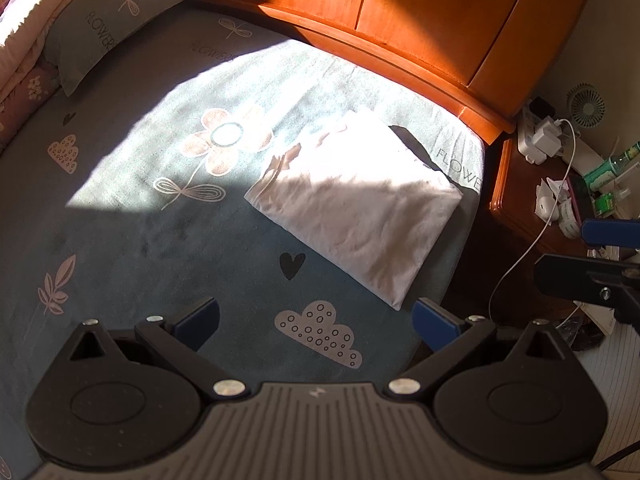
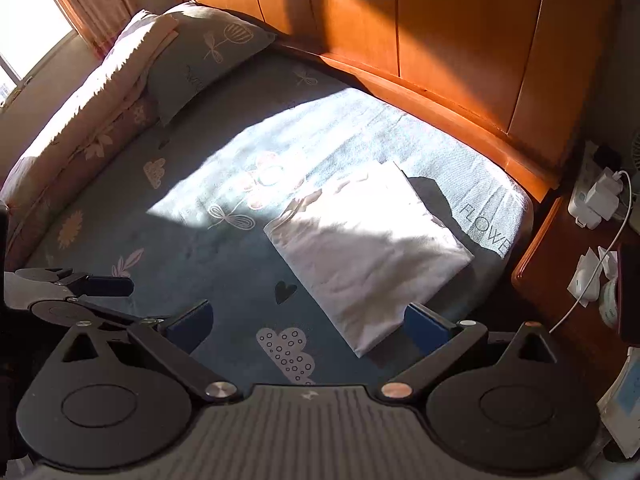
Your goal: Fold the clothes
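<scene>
Nearest, the left gripper (image 1: 316,322) and right gripper (image 2: 310,326), each with two blue-padded fingers, are spread wide and hold nothing. Beyond, at one o'clock, one folded white cloth garment (image 1: 356,200) lies flat on the teal flower-print bedsheet (image 1: 160,220). Farther, one matching pillow (image 1: 108,20) is partly covered by bedding; the orange wooden headboard (image 1: 420,12) is cut off at the top.

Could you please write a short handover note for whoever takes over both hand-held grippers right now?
Left hand-held gripper: open, empty, above the bed sheet.
Right hand-held gripper: open, empty, close to the near corner of the garment; contact cannot be judged.
White garment: folded into a neat rectangle, lying flat near the bed's right edge, below the headboard.
Done: this garment looks fully folded.
Left: no other unfolded clothes are in view; check outside the frames before stopping.
</scene>
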The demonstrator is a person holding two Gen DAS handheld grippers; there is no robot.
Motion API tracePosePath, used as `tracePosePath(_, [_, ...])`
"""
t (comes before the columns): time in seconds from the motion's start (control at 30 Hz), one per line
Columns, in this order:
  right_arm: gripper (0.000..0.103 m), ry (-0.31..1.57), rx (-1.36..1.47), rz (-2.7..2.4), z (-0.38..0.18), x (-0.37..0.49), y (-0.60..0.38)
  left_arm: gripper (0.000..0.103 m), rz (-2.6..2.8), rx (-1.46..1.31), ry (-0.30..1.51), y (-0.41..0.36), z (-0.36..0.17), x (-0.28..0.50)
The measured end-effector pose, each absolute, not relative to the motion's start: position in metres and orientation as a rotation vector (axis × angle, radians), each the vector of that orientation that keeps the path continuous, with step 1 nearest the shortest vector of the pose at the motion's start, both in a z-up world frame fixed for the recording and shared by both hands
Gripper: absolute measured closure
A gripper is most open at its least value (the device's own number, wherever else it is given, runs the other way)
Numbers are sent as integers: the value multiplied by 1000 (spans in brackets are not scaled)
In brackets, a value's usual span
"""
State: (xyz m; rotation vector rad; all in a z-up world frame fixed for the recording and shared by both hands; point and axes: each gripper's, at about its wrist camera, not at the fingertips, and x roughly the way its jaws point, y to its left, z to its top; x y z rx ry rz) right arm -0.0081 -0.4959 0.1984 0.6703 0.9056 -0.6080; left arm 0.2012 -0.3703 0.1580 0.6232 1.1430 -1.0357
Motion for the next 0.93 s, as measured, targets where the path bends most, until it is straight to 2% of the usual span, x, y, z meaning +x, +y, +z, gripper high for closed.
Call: tracePosePath(0.93, [0,924,631,-570,204,-8,-517,1,-993,621,1135,-389,163,195])
